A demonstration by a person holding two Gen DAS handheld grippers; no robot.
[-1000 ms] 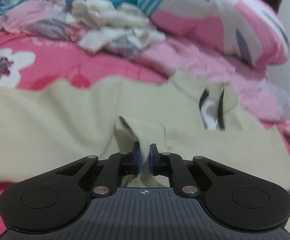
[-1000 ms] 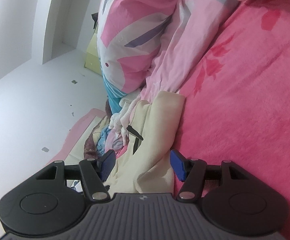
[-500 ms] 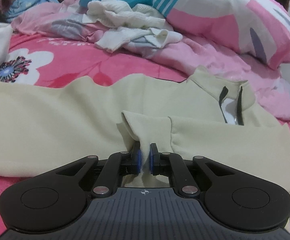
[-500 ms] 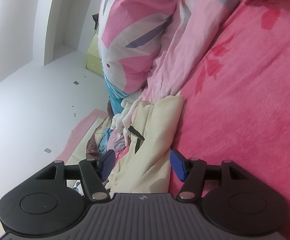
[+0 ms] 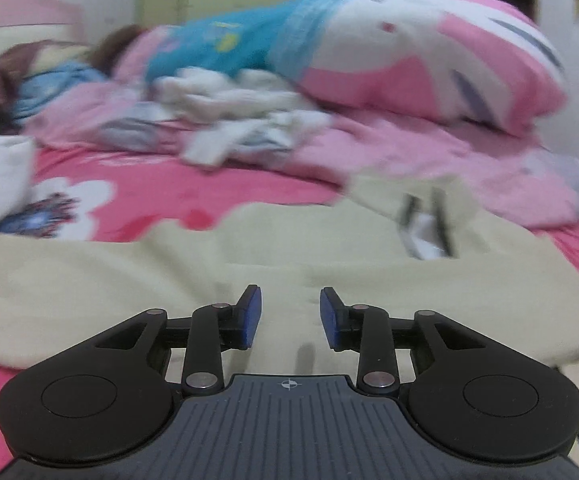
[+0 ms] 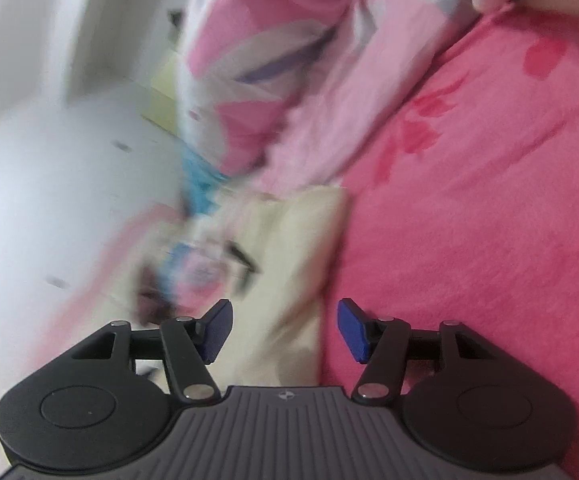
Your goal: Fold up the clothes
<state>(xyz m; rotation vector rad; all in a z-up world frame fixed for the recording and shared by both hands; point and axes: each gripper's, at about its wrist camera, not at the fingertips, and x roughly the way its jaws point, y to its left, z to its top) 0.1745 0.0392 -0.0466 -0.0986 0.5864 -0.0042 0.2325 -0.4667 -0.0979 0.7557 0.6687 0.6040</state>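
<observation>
We see the bed in its pink flowered cover stretching across the view, with a big pink, white and blue quilt heaped at the back and a blurred pile of white clothes before it. Spread flat on the bed lies the cream garment, dark-trimmed collar to the right. Over it our left gripper hangs, jaws apart and empty, and our right gripper likewise, jaws wide around the garment's edge.

Motion blur softens both views. Cream long-sleeved fabric garment: cut off at the left edge, its near hem hidden behind the gripper body. Heap of white and grey crumpled clothes: individual pieces indistinguishable. Collar area smeared.
</observation>
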